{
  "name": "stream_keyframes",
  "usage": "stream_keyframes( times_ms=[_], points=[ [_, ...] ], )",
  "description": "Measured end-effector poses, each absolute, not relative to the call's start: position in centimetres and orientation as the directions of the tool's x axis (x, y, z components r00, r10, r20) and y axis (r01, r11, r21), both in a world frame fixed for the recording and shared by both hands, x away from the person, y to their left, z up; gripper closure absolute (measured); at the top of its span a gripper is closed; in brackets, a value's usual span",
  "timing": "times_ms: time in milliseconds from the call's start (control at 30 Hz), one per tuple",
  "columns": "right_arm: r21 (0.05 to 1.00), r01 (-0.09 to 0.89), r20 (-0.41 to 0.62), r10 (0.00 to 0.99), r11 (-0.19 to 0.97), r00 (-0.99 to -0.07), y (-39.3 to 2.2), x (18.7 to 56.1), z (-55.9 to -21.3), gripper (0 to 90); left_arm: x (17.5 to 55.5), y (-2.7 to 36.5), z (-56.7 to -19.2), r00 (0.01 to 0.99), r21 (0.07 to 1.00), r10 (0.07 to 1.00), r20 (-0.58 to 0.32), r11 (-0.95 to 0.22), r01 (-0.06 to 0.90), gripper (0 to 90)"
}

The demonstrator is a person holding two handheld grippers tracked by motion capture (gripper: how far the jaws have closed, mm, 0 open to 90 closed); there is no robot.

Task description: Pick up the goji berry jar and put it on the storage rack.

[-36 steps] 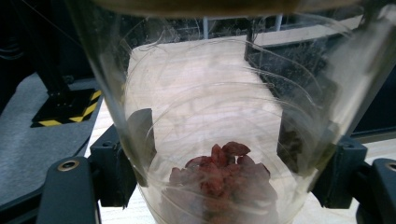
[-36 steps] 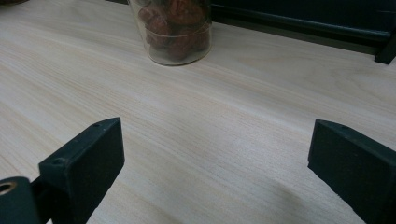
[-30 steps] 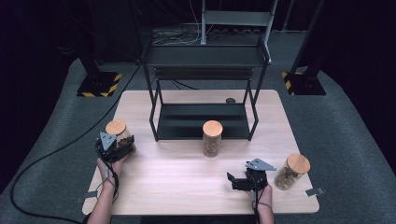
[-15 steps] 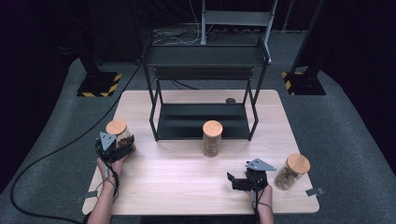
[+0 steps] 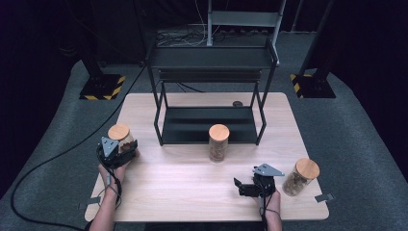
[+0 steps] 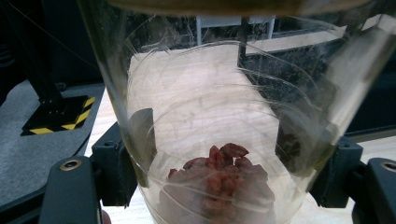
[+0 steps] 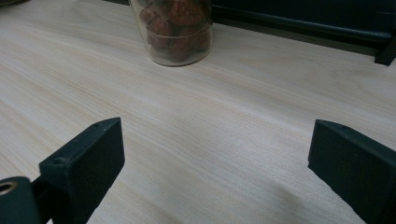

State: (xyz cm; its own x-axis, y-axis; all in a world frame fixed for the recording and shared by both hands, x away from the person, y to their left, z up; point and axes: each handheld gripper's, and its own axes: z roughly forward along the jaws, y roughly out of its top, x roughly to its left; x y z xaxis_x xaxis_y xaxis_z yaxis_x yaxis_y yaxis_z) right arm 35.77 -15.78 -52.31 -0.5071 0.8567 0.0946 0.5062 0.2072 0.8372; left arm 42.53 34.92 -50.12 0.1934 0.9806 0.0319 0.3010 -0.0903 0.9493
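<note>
A clear jar with a cork lid [image 5: 119,132] and reddish dried fruit at its bottom [image 6: 219,172] stands near the table's left edge. My left gripper [image 5: 121,149] is shut on it, and its pads [image 6: 141,135] press on the glass from both sides. A second such jar [image 5: 219,143] stands mid-table in front of the rack, and its base [image 7: 175,32] lies ahead of my right gripper. That right gripper [image 5: 240,186] rests low near the front edge, open with only bare wood between its jaws [image 7: 215,154]. A third jar [image 5: 300,176] stands just to its right.
A black two-level metal rack [image 5: 207,57] stands on the far half of the wooden table [image 5: 183,192]. A small dark round thing [image 5: 237,103] lies behind the rack's lower shelf. Bare wood stretches between the two grippers.
</note>
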Motion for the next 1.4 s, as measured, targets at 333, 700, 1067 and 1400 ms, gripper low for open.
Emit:
stream_keyframes(
  times_ms=[333,700,1067,1400],
  points=[
    [0.836,0.506,0.089,0.857,0.213,-0.508,-15.7,35.8,-52.3,2.9,41.7,34.8,-50.0,0.200,0.950,0.979,0.029,-0.089,0.300,24.8],
    [0.835,0.507,0.089,0.857,0.213,-0.508,-15.7,35.8,-52.3,2.9,41.2,34.4,-49.7,0.227,0.948,0.973,0.033,-0.102,0.301,24.8],
    [0.834,0.508,0.088,0.858,0.215,-0.507,-15.7,35.8,-52.3,2.9,40.7,33.7,-49.5,0.253,0.948,0.967,0.036,-0.114,0.299,24.8],
    [0.833,0.508,0.084,0.857,0.219,-0.508,-15.6,35.8,-52.3,2.9,40.4,33.2,-49.3,0.271,0.948,0.962,0.040,-0.122,0.293,24.8]
  ],
)
